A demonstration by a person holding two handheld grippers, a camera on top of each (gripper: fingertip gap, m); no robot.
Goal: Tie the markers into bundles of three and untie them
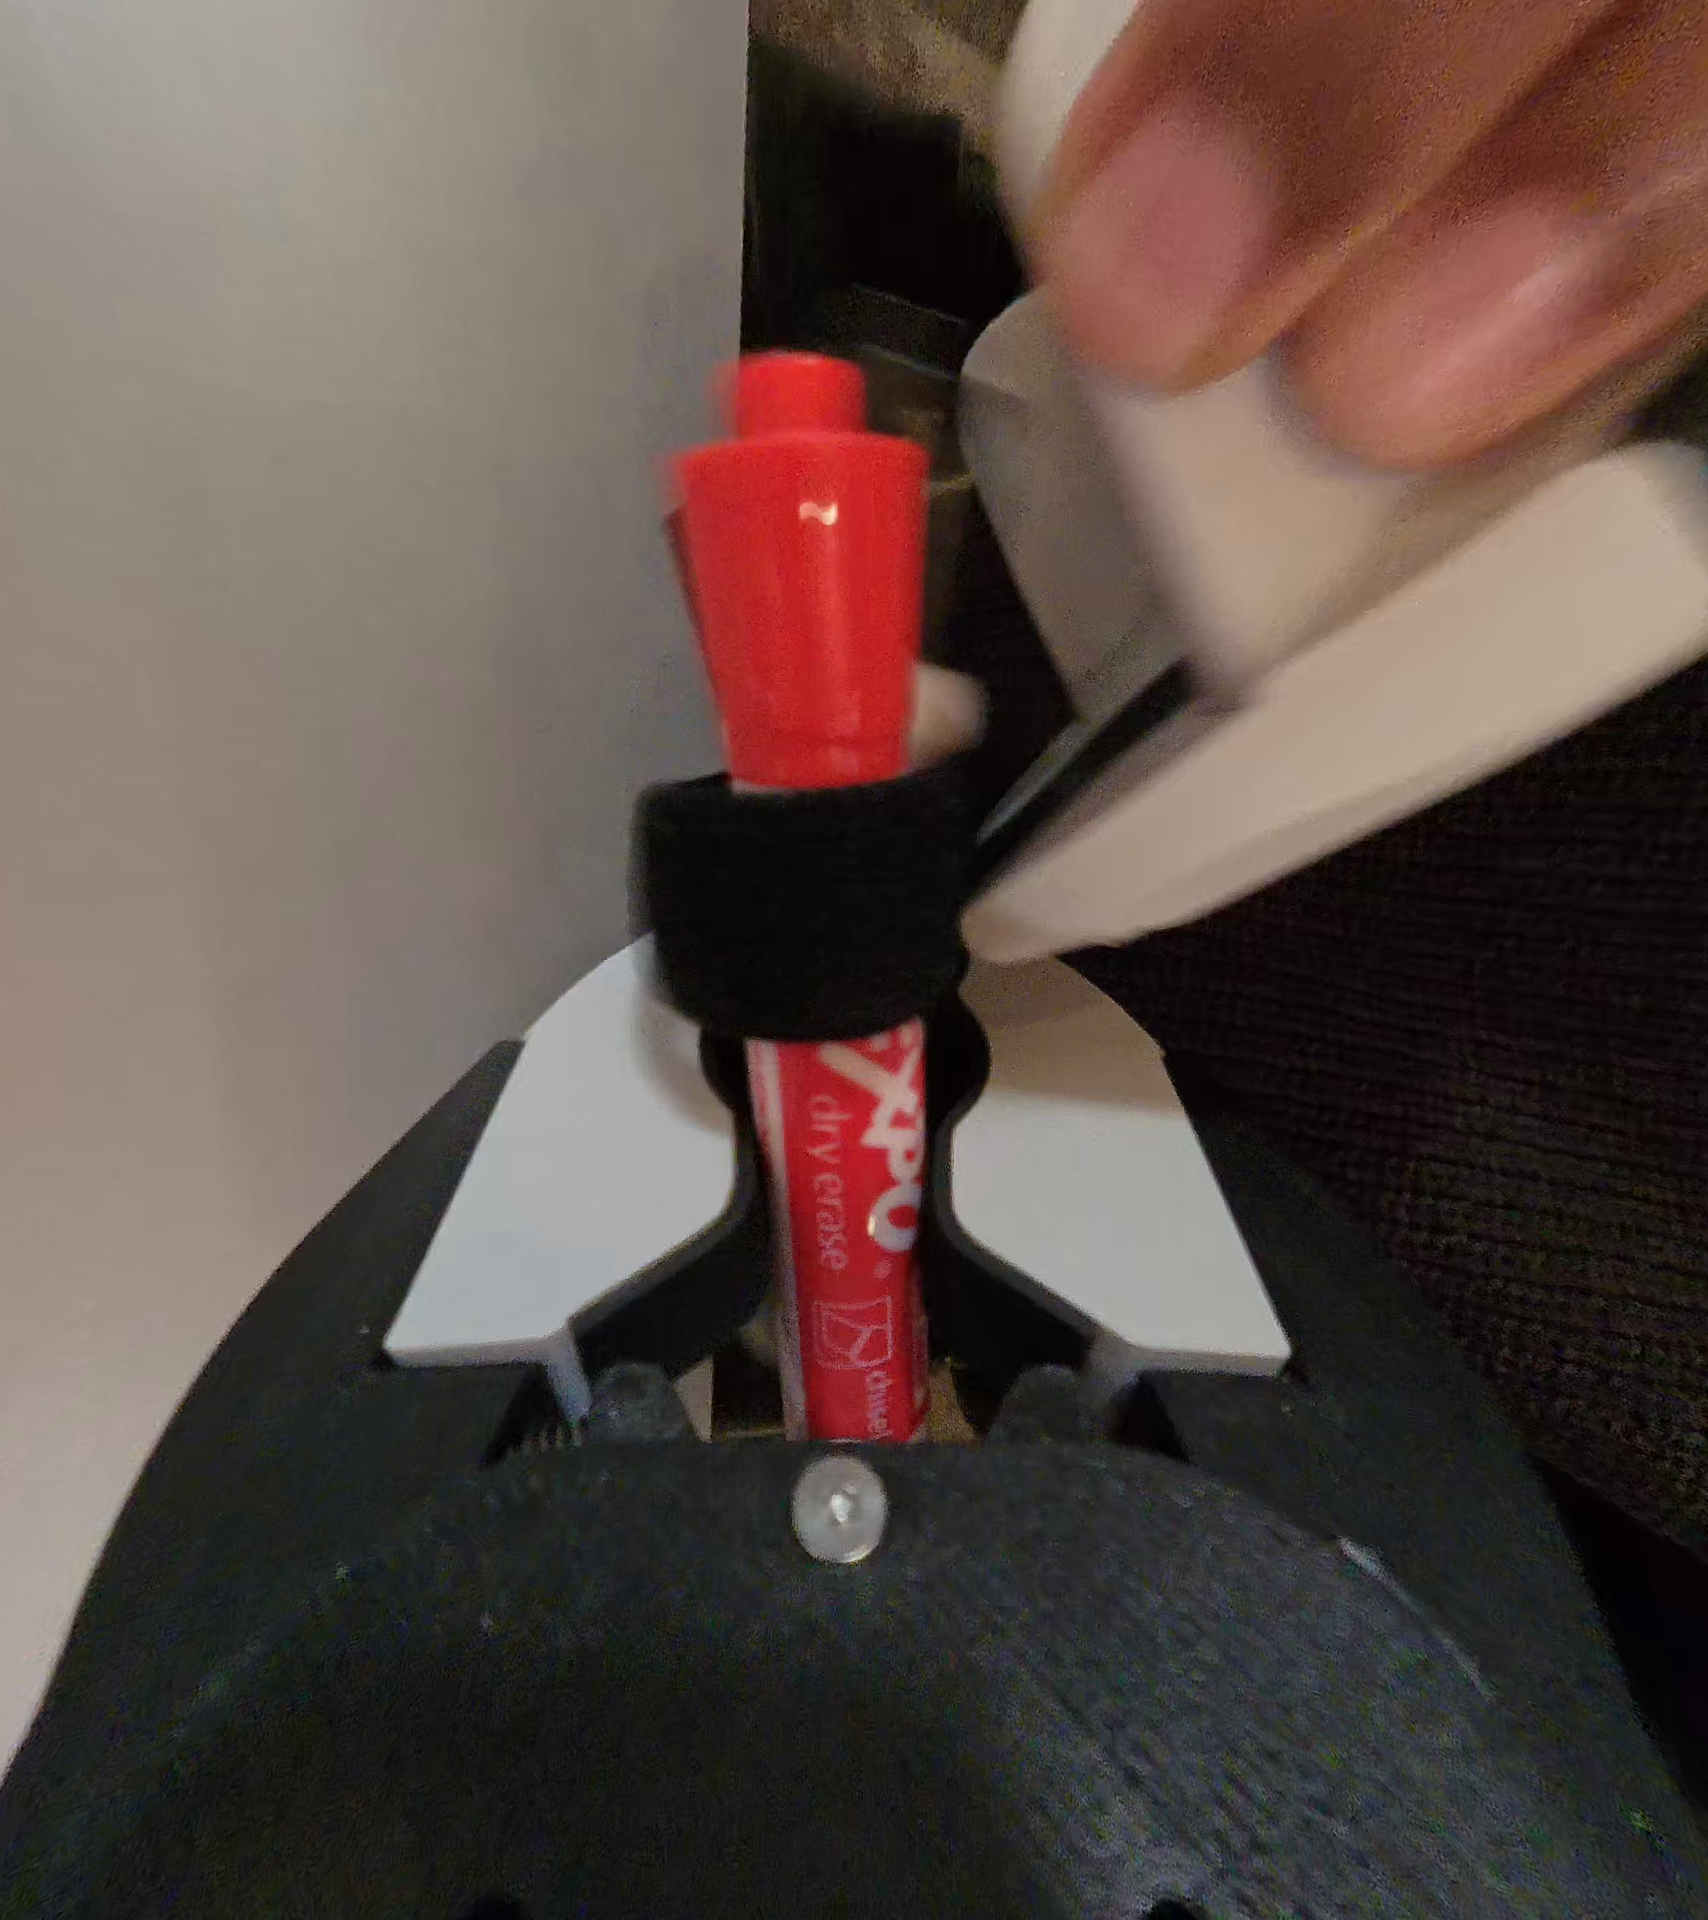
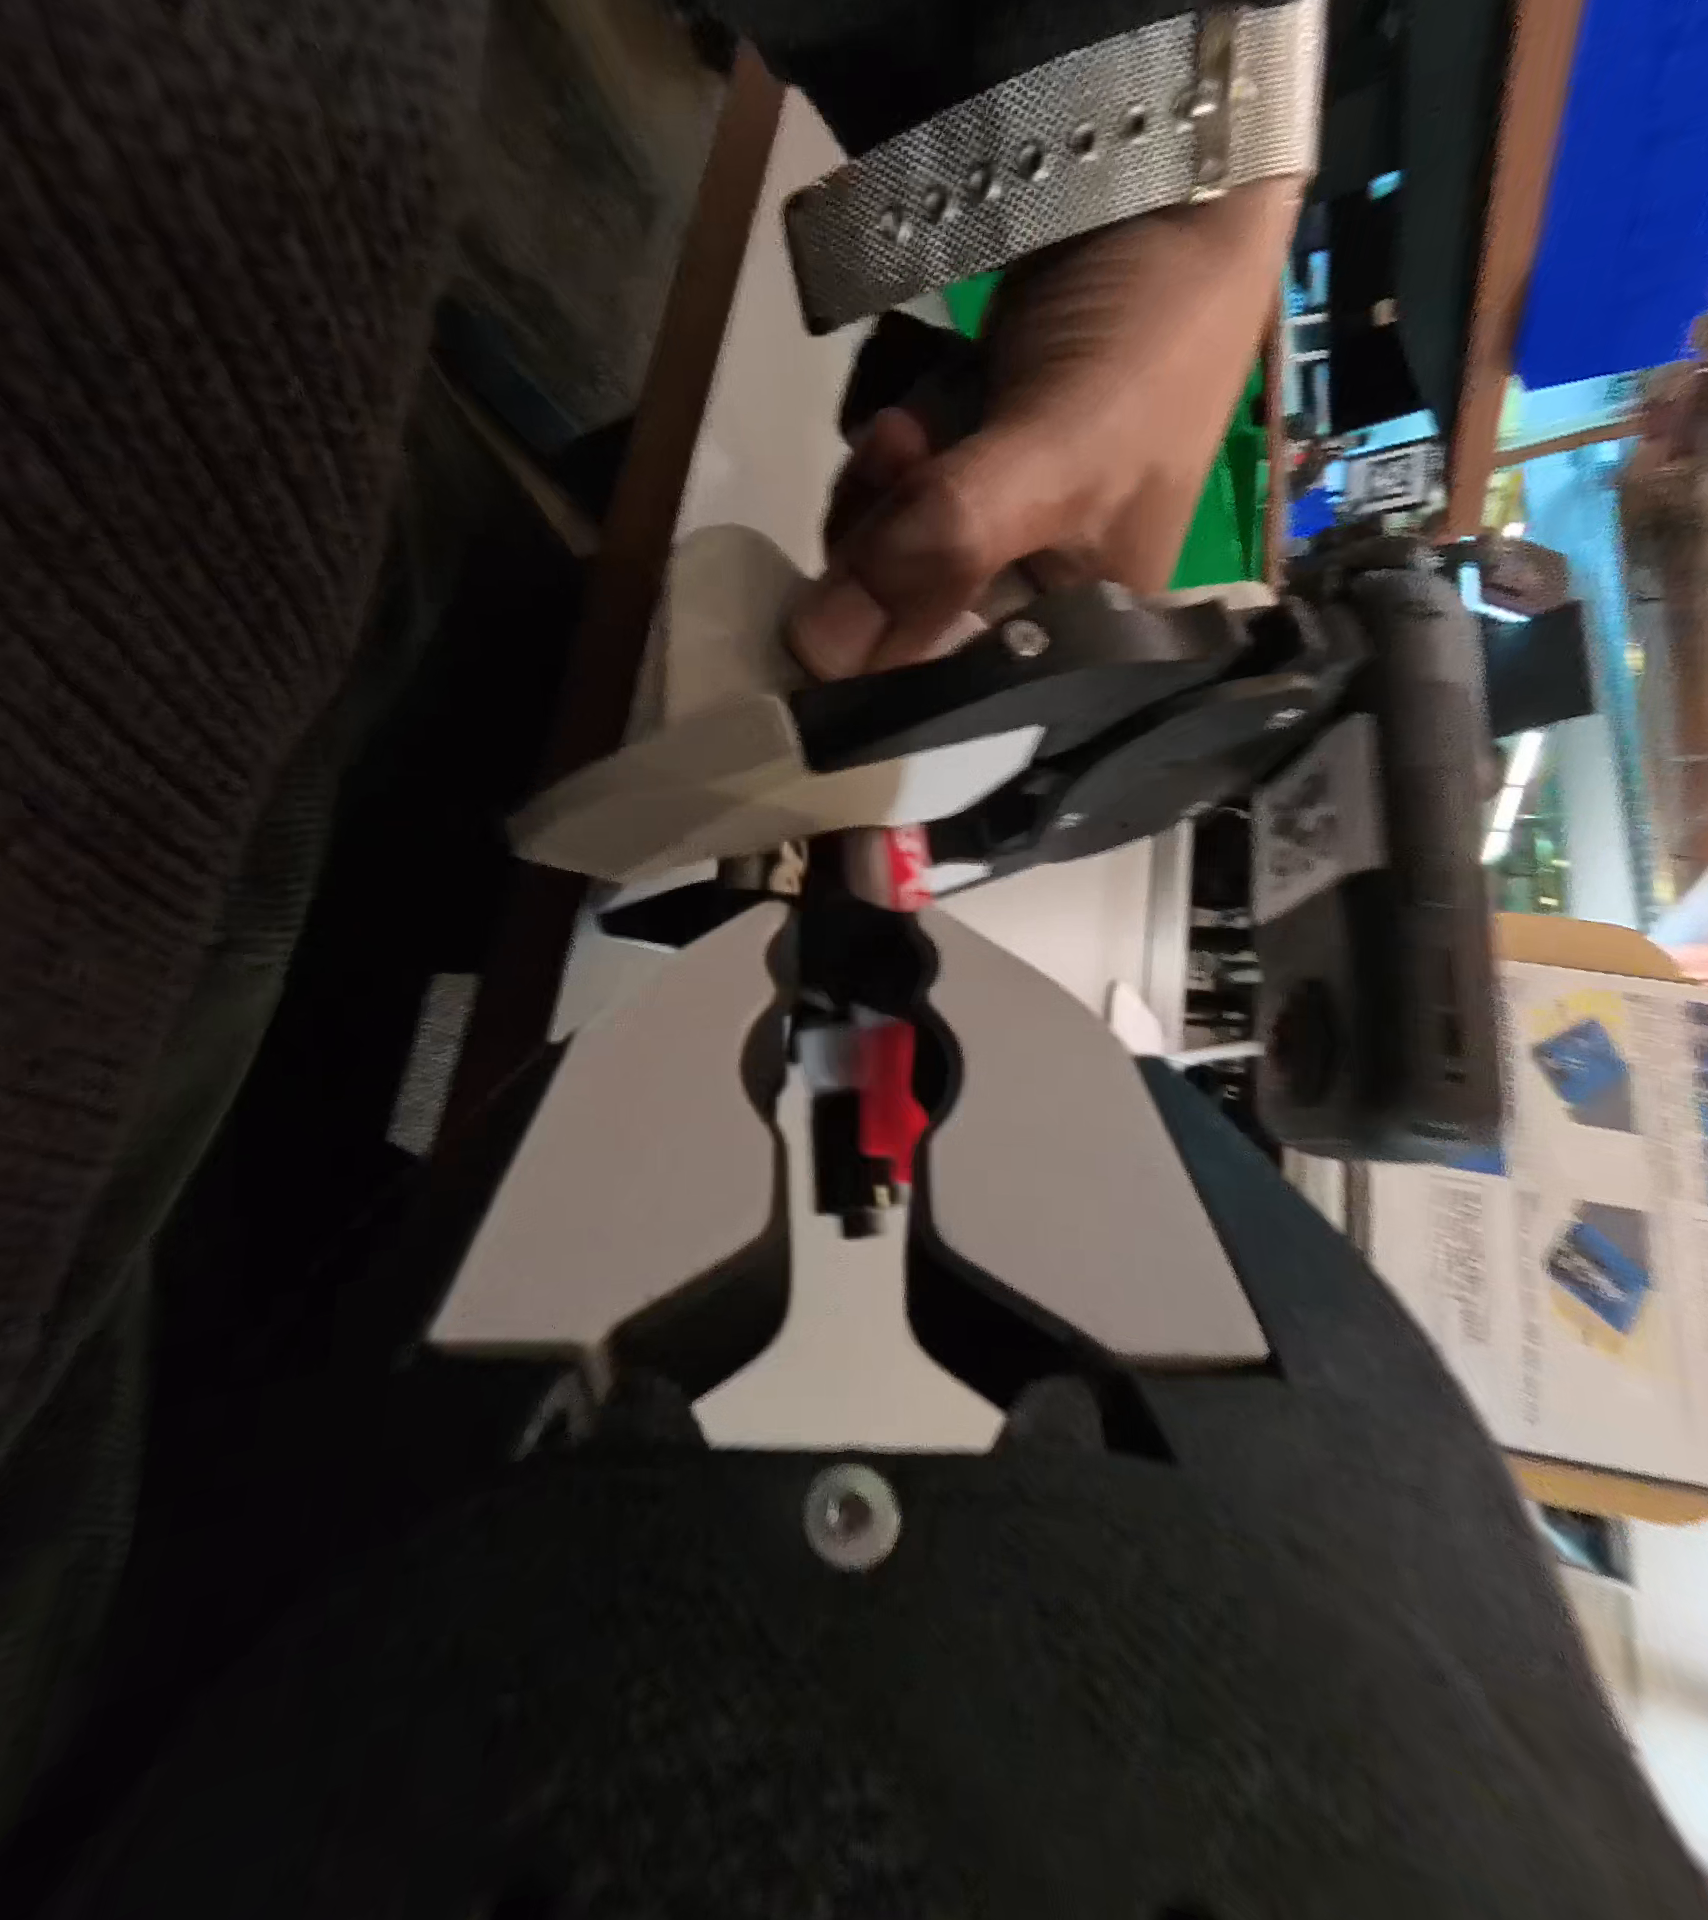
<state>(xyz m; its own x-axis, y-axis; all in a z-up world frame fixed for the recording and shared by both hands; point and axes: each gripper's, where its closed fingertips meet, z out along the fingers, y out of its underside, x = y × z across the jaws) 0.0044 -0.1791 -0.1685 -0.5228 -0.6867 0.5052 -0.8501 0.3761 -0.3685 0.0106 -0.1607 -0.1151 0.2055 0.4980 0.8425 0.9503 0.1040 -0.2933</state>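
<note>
Left gripper (image 1: 834, 1081): closed on the marker bundle (image 1: 808, 644), jaws clamped against the barrels just below the black strap (image 1: 798, 914). Bundle stands upright along the fingers, red caps pointing away from the camera; at least two red caps are visible, the third marker cannot be confirmed from this side.

Right gripper (image 2: 855, 997): jaws nearly together, tips at the strap (image 2: 834, 951). It appears to pinch the strap's free end, though blur prevents certainty. In the left wrist view, this gripper (image 1: 995, 862) comes in from the right, touching the strap's edge, with a hand (image 1: 1432, 208) behind it.

Beyond: the left hand (image 2: 1016, 499) on its tool, wearing a mesh watch band (image 2: 1037, 166).

Judgement: the strap is being worked at its end. To do it well, keep the left clamp firm and still, pull the strap end tangentially around the bundle, and avoid dragging the markers out of line.
</note>
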